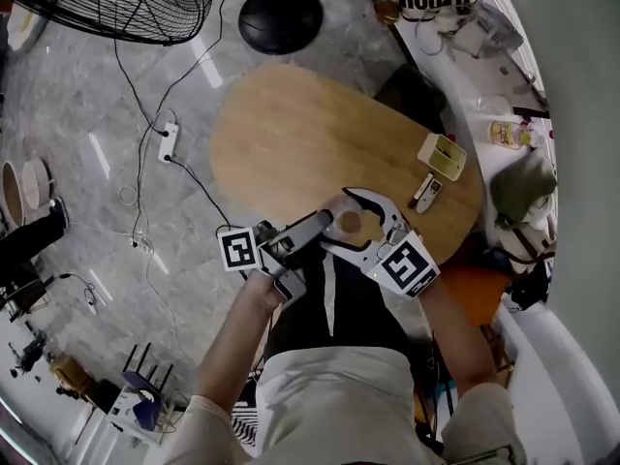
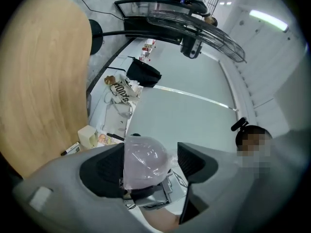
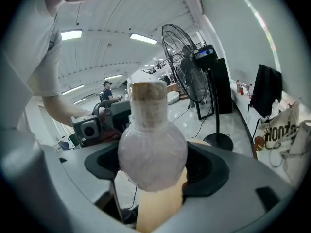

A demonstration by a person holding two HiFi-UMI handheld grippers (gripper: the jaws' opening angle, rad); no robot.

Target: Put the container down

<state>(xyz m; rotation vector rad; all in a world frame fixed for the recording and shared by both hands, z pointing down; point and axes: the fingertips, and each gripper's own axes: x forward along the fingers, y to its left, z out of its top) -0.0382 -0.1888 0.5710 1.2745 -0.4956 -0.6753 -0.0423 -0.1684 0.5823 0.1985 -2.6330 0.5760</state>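
Right gripper (image 3: 155, 168) fingers clamp the corked container (image 3: 152, 147) by its cloudy bulb above the bench (image 1: 310, 134) near its edge; left gripper (image 2: 148, 168) fingers stand apart around it. Overhead, only its cork (image 1: 347, 223) shows, and whether it touches the bench is unclear.

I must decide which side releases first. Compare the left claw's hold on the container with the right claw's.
On the left claw, the container's bulb touches one pad, with a gap to the other; on the right claw, pads sit against both sides of the bulb. The left gripper view shows only the bulb; the right gripper view shows its cork-topped neck too. Shared: both have the bulb between their jaws, over the wooden table.
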